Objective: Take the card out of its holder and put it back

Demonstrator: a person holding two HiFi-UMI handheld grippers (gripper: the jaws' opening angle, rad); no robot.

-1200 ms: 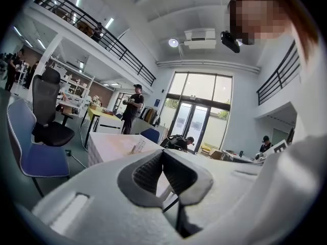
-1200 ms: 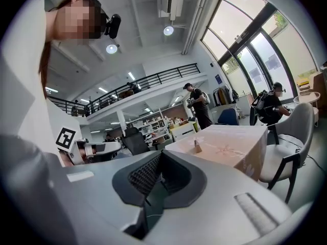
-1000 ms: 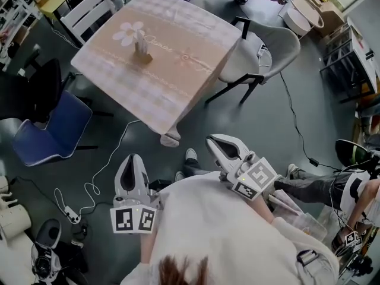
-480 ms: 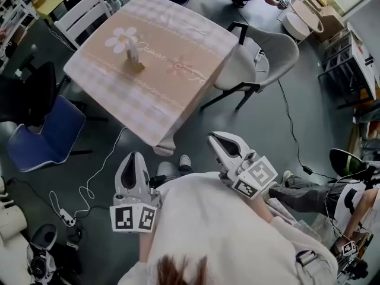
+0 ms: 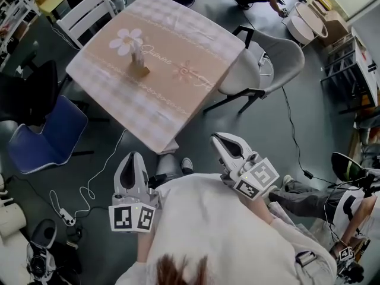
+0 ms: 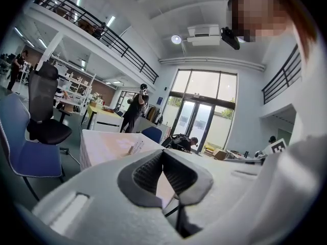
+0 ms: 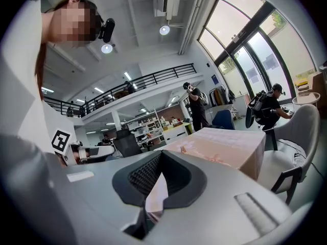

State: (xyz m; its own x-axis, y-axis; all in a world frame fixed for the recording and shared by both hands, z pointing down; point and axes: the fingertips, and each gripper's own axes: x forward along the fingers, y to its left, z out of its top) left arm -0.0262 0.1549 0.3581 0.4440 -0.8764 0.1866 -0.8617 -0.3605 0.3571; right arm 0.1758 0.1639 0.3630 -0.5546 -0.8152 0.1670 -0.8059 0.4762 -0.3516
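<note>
Card (image 5: 136, 51) location: it stood upright in a small holder (image 5: 142, 71) on the cloth-covered table (image 5: 178, 103), toward the far left part of the top, just beside a daisy print (image 5: 127, 38). In the left gripper view the card (image 6: 136, 146) showed as a small pale slip leaning slightly above the table surface.

Tool state: both grippers were held close to the person's body, well apart from the table and the card. The left gripper (image 5: 131, 160) had its jaws together with nothing between them. The right gripper (image 5: 224, 140) was likewise clenched and empty. Only tablecloth showed through the gap behind the pads.

Handling assessment:
- The card was judged to be thin, light and easily bent or creased.
- The holder looked small and light, so it would probably tip or slide if the card were pulled at an angle.
- One gripper was best placed on the holder base to steady it.
- The other was best placed on the card's exposed upper edge, pinching its flat faces, with the pull made straight along the slot.
- Re-insertion would call for the lower edge to be lined up with the slot. Whether the fit was tight could not be determined.
</note>
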